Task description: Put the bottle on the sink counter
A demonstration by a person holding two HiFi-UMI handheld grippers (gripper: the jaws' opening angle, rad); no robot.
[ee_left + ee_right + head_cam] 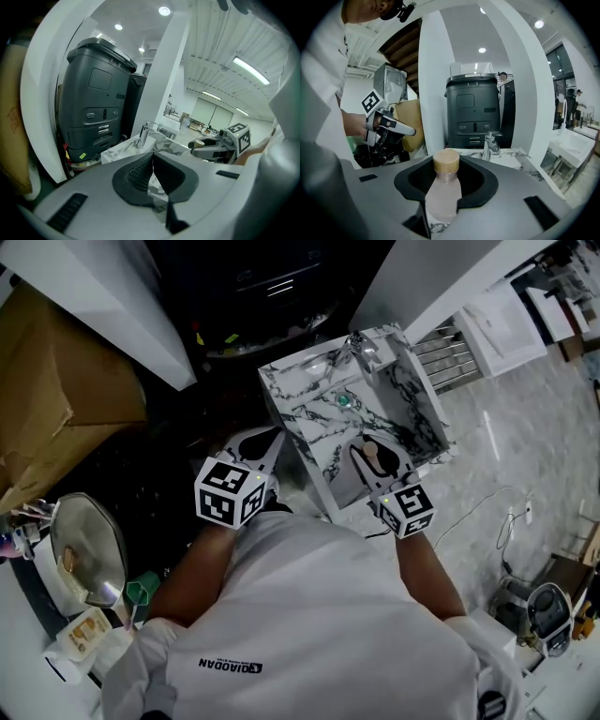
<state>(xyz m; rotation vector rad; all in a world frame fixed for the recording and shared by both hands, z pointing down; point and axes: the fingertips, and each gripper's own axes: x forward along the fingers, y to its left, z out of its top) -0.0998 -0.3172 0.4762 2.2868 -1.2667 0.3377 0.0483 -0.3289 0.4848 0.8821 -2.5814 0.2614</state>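
A small pale bottle [442, 193] with a tan cap [446, 162] stands upright between the jaws of my right gripper [446, 182], which is shut on it. From the head view, that right gripper [371, 461] holds the bottle [370, 452] over the near right part of the marble sink [427, 418], whose faucet [362, 349] is at the far rim. My left gripper [255, 442] hangs just left of the sink's near corner. Its jaws are shut together with nothing between them [152, 160]. The marble sink counter [123, 148] and faucet [144, 135] lie ahead of it.
A dark grey machine [476, 110] stands behind the sink between white pillars [435, 89]. A cardboard box [47, 399] is at the left, with a round mirror [89, 549] and small items near it. A white basin [506, 324] and a floor cable [487, 512] lie to the right.
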